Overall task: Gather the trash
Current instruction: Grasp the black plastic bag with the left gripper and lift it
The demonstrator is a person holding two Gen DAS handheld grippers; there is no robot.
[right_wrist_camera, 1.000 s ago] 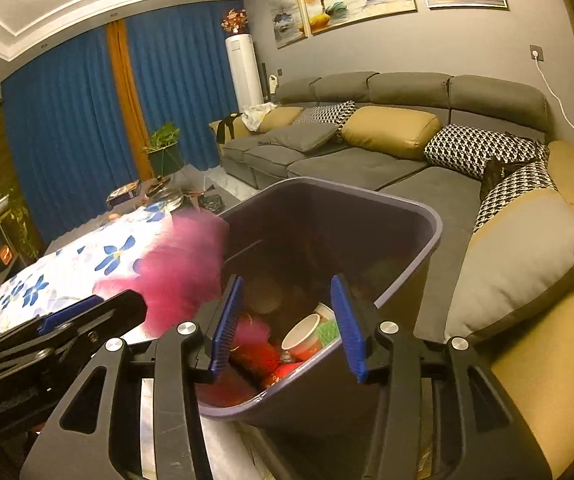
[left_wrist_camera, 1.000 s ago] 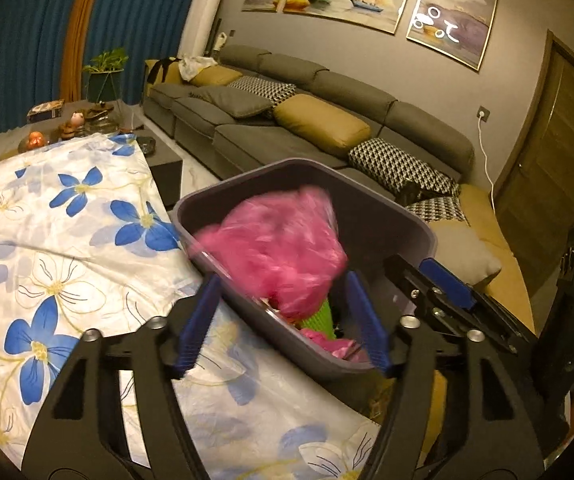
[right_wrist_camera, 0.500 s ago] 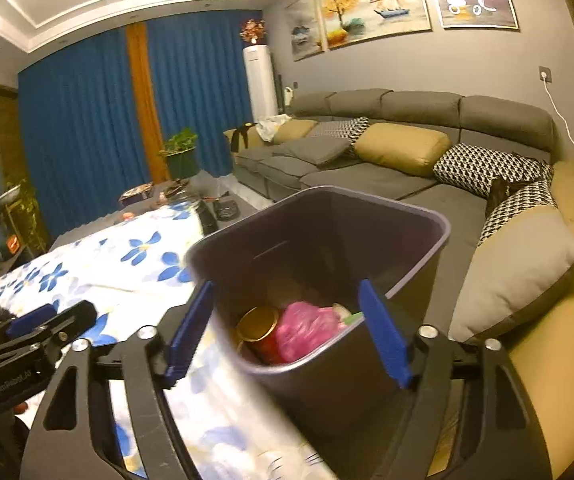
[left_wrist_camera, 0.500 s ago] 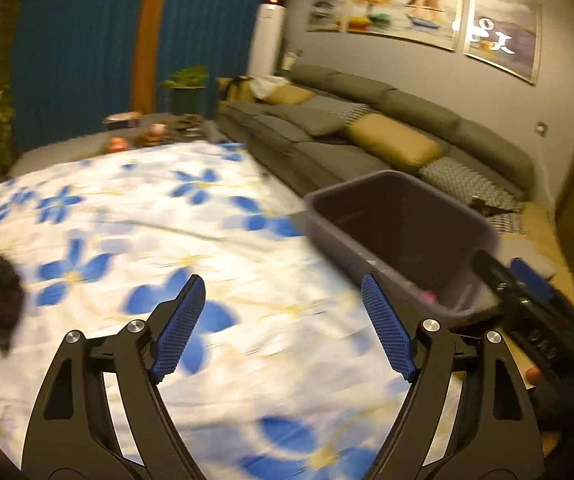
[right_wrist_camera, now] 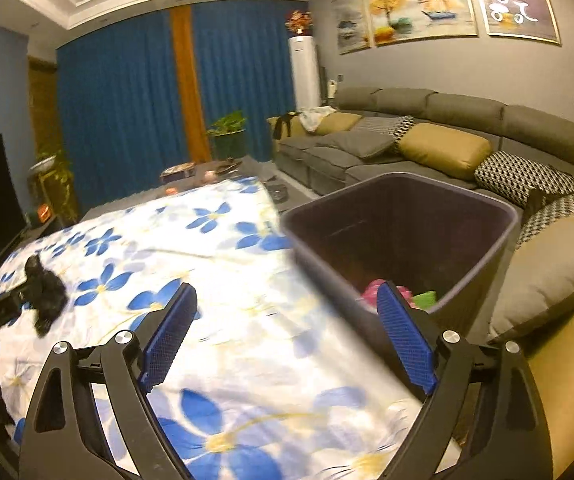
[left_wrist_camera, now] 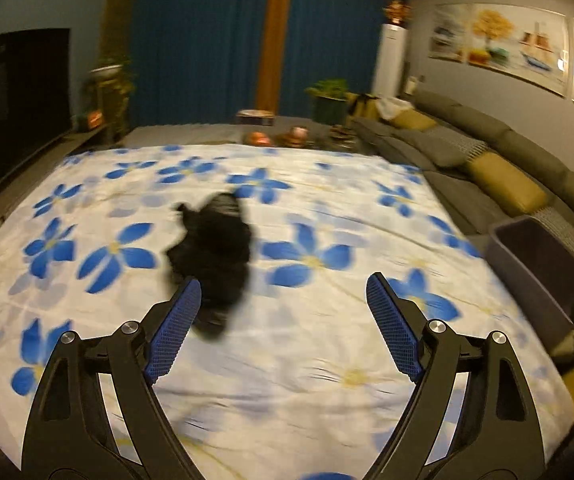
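From the left wrist, the left tool (left_wrist_camera: 279,322) has just been spreading its jaws; they stand wide with nothing between them, aimed at the one crumpled black bag (left_wrist_camera: 211,264) lying on the flowered tabletop (left_wrist_camera: 327,208), likely the next pickup. One bin (left_wrist_camera: 543,268) waits at the right edge, handy for drops.

From the right wrist, the right tool (right_wrist_camera: 287,338) has likewise been opening and is empty, poised by the bin (right_wrist_camera: 499,236), which holds one pink wad (right_wrist_camera: 375,288) and a green scrap (right_wrist_camera: 425,299). The single black bag (right_wrist_camera: 45,294) sits far left, beside the left tool's tip.
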